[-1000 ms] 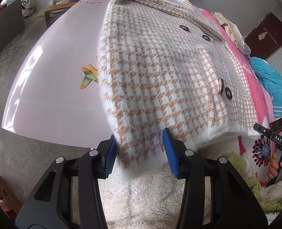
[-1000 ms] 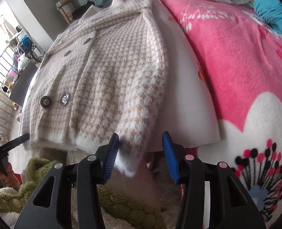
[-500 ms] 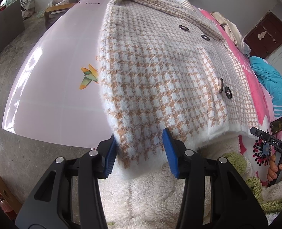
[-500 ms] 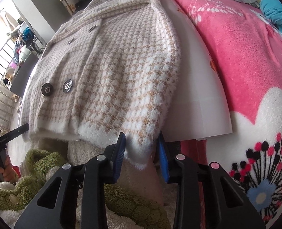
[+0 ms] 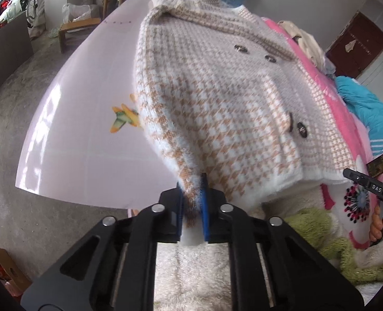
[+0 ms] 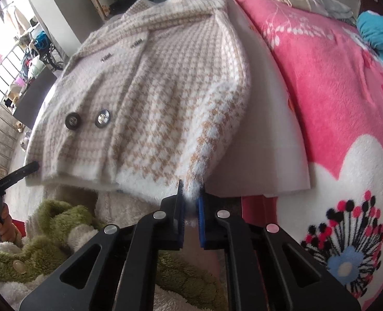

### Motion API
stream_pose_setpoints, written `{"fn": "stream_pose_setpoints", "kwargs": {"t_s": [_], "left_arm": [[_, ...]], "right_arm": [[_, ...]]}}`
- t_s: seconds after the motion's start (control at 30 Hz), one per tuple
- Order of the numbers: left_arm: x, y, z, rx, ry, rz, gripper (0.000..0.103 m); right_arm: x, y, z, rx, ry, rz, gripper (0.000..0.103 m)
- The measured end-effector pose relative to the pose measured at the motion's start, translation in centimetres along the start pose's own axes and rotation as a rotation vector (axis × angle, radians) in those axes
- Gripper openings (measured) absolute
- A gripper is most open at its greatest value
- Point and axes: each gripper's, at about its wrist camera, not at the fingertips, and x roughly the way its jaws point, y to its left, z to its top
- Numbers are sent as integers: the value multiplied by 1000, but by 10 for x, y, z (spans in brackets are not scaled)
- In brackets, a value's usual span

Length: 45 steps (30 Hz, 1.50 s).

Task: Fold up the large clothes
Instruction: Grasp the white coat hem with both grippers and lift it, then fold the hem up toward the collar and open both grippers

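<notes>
The houndstooth coat (image 5: 217, 108) lies buttoned and face up on a pale board (image 5: 82, 129) over the pink blanket (image 6: 321, 83), its fuzzy white hem hanging off the near edge. The left gripper (image 5: 191, 202) and right gripper (image 6: 190, 204) have just clamped onto the two hem corners, probably to fold the bottom up toward the collar.

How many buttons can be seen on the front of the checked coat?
4. Two buttons are high on the checked coat, just under the collar; two more sit side by side low down, near the hem. Others may be hidden under the overlapping front.
</notes>
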Motion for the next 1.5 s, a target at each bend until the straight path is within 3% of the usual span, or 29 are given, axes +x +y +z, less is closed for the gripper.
{"fn": "stream_pose_setpoints", "kwargs": {"t_s": [0.17, 0.37, 0.63, 0.73, 0.8, 0.83, 0.87, 0.9, 0.93, 1.03, 1.17, 1.27, 1.33, 1.5], "left_arm": [[-21, -3, 25, -17, -88, -70, 7], [-38, -4, 85, -22, -217, -100, 7], [-3, 14, 175, -92, -220, -134, 8], [17, 25, 198, -137, -197, -157, 15], [34, 38, 212, -175, -172, -196, 35], [40, 43, 215, -204, -159, -213, 42], [44, 51, 216, -245, -161, -225, 56], [44, 57, 217, -270, -181, -209, 62], [43, 61, 216, -281, -201, -196, 62], [33, 70, 209, -305, -241, -198, 63], [18, 41, 197, -149, -277, -190, 62], [26, 5, 183, -20, -230, -190, 62], [37, -12, 170, 24, -179, -187, 62], [41, -15, 136, 1, -119, -206, 63]], "right_arm": [[-26, 4, 27, -1, -99, 55, 8], [-29, 7, 80, -1, -209, 98, 8], [6, -15, 163, 130, -280, 169, 8], [32, -27, 188, 193, -265, 204, 9], [56, -37, 203, 235, -246, 218, 13], [65, -42, 208, 251, -236, 234, 18], [77, -48, 213, 273, -220, 248, 21], [84, -53, 216, 296, -216, 239, 29], [87, -57, 216, 311, -220, 227, 37], [85, -61, 214, 315, -249, 217, 39], [70, -25, 201, 124, -272, 224, 39], [71, 19, 184, -78, -238, 245, 39], [76, 40, 172, -171, -220, 210, 39], [72, 27, 142, -95, -142, 240, 39]]}}
